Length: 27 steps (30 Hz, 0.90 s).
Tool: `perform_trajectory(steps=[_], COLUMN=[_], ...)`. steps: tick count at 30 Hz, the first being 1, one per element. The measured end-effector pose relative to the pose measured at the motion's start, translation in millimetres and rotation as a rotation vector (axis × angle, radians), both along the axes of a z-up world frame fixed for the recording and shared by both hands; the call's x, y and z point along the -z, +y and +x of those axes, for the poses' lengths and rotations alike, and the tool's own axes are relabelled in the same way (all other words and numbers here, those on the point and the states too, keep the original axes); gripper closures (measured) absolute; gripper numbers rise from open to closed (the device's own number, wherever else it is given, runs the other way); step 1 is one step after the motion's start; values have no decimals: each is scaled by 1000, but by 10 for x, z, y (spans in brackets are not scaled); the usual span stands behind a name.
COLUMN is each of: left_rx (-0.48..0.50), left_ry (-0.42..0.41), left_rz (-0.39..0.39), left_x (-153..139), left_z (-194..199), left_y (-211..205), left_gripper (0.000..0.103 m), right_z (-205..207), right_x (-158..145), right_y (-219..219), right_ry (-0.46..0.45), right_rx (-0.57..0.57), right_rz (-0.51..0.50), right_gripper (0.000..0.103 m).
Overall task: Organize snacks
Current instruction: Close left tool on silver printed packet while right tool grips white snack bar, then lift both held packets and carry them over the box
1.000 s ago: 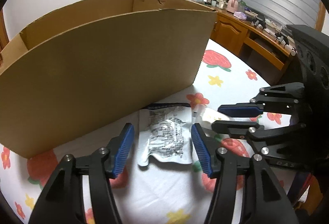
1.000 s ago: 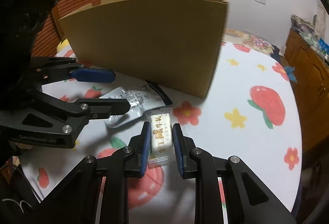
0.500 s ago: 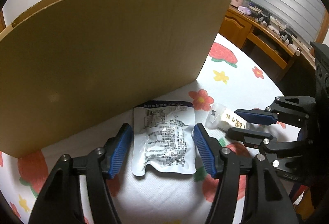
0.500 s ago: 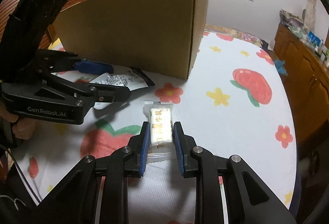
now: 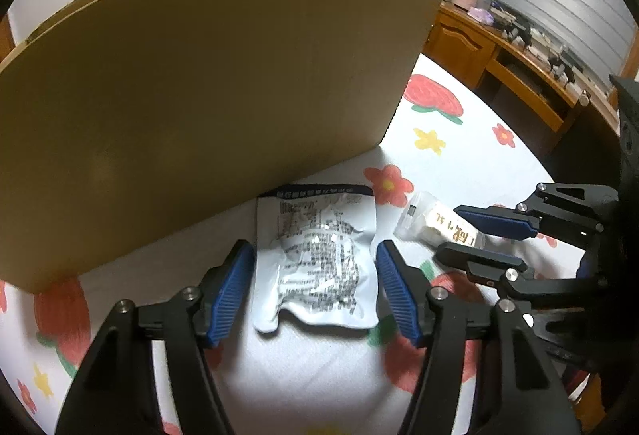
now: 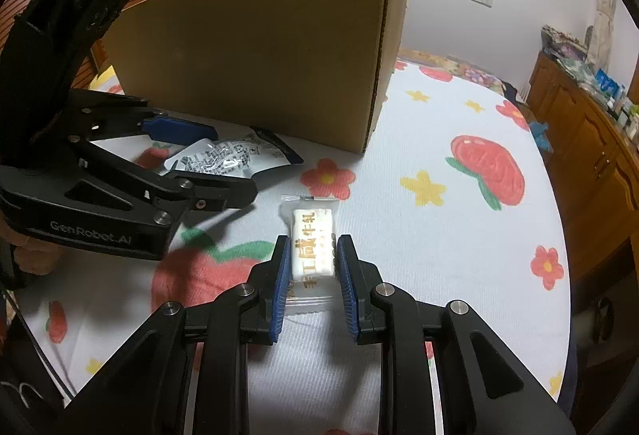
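We've got the right gripper [image 6: 312, 264] clamped on the little nougat candy [image 6: 313, 243] out on the bed [image 6: 459, 139], while the left gripper [image 5: 315, 285] sits spread wide around the silver pouch [image 5: 319, 259] — both just beside the cardboard box [image 5: 207, 107] they're presumably headed for.

1. You have dim, warm indoor light; both views go black at the rounded fisheye corners.
2. Straight edges bow: the cardboard box [image 5: 207, 107] top curves strongly.
3. The white cloth [image 5: 303, 375] just in front of the box washes out near the bottom centre.
4. Soft shadow lies on the cloth beneath the left gripper [image 6: 223, 163].
5. Print on the silver packet [image 5: 319, 259] stays sharp; shelves beyond the box are soft.
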State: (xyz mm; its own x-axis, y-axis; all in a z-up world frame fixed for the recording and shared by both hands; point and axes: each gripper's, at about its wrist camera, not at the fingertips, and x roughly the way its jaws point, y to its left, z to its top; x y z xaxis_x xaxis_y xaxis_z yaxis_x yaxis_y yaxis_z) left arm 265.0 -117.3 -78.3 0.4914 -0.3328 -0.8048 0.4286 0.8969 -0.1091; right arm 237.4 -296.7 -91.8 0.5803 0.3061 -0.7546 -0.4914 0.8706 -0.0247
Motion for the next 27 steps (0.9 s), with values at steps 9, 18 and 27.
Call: perform_trajectory(steps=[9, 18, 27], left_rx=[9, 10, -38], left_ry=[-24, -52, -103], left_rz=[24, 35, -12], left_x=[8, 5, -162], left_z=[-118, -341, -516], left_y=[47, 143, 363], left_gripper=[47, 47, 47], right_z=[-3, 0, -7], right_x=[6, 6, -7], right_y=[9, 8, 1], right_ry=[-2, -1, -3], right_rx=[0, 0, 0], right_rz=[-2, -2, -1], right_gripper=[81, 81, 83])
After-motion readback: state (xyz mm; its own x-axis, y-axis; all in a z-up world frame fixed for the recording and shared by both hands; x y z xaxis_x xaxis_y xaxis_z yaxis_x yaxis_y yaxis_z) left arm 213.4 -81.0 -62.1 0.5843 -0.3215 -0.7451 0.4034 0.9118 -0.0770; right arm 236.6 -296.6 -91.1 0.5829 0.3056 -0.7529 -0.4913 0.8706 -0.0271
